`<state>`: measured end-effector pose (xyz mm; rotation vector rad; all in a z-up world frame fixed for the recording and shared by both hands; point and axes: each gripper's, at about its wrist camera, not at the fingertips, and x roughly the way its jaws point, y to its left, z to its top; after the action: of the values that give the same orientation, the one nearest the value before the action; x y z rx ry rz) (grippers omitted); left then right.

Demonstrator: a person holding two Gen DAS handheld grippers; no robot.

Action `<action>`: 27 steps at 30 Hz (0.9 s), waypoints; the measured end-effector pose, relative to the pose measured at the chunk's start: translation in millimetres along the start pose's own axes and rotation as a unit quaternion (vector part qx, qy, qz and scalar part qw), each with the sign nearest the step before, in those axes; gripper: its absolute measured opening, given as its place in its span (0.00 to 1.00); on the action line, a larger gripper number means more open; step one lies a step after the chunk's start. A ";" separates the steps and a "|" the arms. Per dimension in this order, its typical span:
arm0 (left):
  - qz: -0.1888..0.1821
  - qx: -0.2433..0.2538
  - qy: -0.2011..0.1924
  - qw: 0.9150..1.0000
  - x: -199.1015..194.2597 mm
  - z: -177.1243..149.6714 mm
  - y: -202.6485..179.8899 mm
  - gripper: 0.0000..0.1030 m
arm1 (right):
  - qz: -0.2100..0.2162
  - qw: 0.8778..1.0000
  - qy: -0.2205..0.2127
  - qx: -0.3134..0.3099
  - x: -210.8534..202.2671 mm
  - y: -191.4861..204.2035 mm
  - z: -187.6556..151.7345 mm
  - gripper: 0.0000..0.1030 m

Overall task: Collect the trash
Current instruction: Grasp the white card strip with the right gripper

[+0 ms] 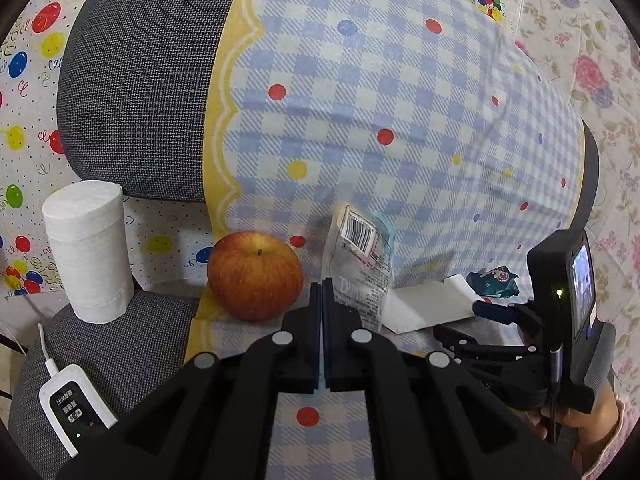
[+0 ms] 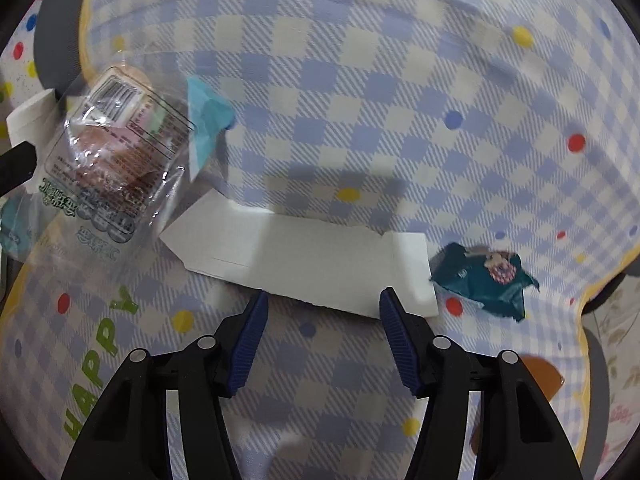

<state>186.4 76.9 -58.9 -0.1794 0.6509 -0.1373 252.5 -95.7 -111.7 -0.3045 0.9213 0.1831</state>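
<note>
My left gripper (image 1: pixel 322 292) is shut on a clear plastic wrapper (image 1: pixel 360 256) with a barcode label, which stands up from its fingers. The right wrist view shows the same wrapper (image 2: pixel 116 152) lifted at the left. A flattened white card box (image 2: pixel 296 256) lies on the blue checked cloth (image 2: pixel 360 100). My right gripper (image 2: pixel 324 298) hangs open just over the box's near edge, one blue pad near each side, with nothing pinched. A crumpled teal wrapper (image 2: pixel 484 280) lies right of the box. In the left wrist view, the right gripper (image 1: pixel 468 322) points at the white box (image 1: pixel 424 304) and the teal wrapper (image 1: pixel 494 282).
A red apple (image 1: pixel 254 276) sits just left of my left fingers, with a toilet paper roll (image 1: pixel 88 252) and a white corded controller (image 1: pixel 70 404) further left. A grey chair back (image 1: pixel 136 80) rises behind. A brown object (image 2: pixel 540 376) lies at the cloth's right edge.
</note>
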 end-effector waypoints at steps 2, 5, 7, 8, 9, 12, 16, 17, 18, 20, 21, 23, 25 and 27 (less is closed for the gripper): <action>0.001 -0.003 0.000 1.000 -1.5 0.3 0.5 0.00 | -0.001 1.000 -0.003 -0.012 -0.6 3.7 2.5 0.51; 0.003 -0.005 -0.005 1.000 -7.9 1.2 0.4 0.00 | 0.009 1.000 -0.011 -0.002 -3.7 -3.4 2.1 0.48; 0.004 -0.002 -0.010 1.000 -12.9 2.2 0.2 0.00 | 0.017 0.999 -0.030 0.012 -11.1 -9.7 4.2 0.45; 0.004 -0.002 -0.011 1.000 -14.6 2.5 0.1 0.00 | 0.015 0.999 -0.041 0.019 -15.3 -11.6 6.3 0.39; 0.005 -0.003 -0.013 1.000 -16.0 2.9 0.1 0.00 | 0.014 0.998 -0.054 0.030 -20.3 -14.6 10.1 0.36; 0.006 -0.004 -0.014 1.000 -18.6 3.8 -0.6 0.00 | 0.029 0.997 -0.059 0.041 -22.6 -18.5 16.9 0.34; 0.009 -0.002 -0.013 1.000 -20.0 4.2 -0.3 0.00 | 0.047 0.999 -0.020 -0.011 -16.1 -3.3 14.3 0.33; 0.009 -0.001 -0.013 1.000 -20.3 4.3 -0.5 0.00 | 0.049 0.998 -0.009 -0.023 -13.9 -2.0 10.7 0.32; 0.009 -0.002 -0.014 1.000 -20.6 4.5 -0.3 0.00 | 0.042 0.998 -0.002 -0.039 -12.0 2.4 7.2 0.32; 0.007 -0.004 -0.013 1.000 -20.5 4.3 0.1 0.00 | 0.026 0.998 0.003 -0.061 -11.8 7.8 1.1 0.37; 0.007 -0.005 -0.013 1.000 -20.6 4.0 0.2 0.00 | 0.012 0.997 -0.003 -0.071 -15.2 9.0 -1.4 0.42; 0.006 -0.004 -0.012 1.000 -21.0 3.2 0.8 0.00 | 0.005 0.997 -0.006 -0.075 -20.0 7.7 -6.9 0.48; 0.003 -0.005 -0.012 1.000 -20.8 2.2 1.5 0.00 | 0.007 0.998 -0.002 -0.067 -23.5 1.4 -11.7 0.48; 0.001 -0.005 -0.011 1.000 -20.0 0.7 1.3 0.00 | 0.004 0.998 0.006 -0.056 -20.5 -6.5 -15.5 0.48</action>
<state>171.2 82.0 -46.8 -0.1902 0.6293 -0.1292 230.5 -107.6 -102.8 -0.4055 0.9264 0.2404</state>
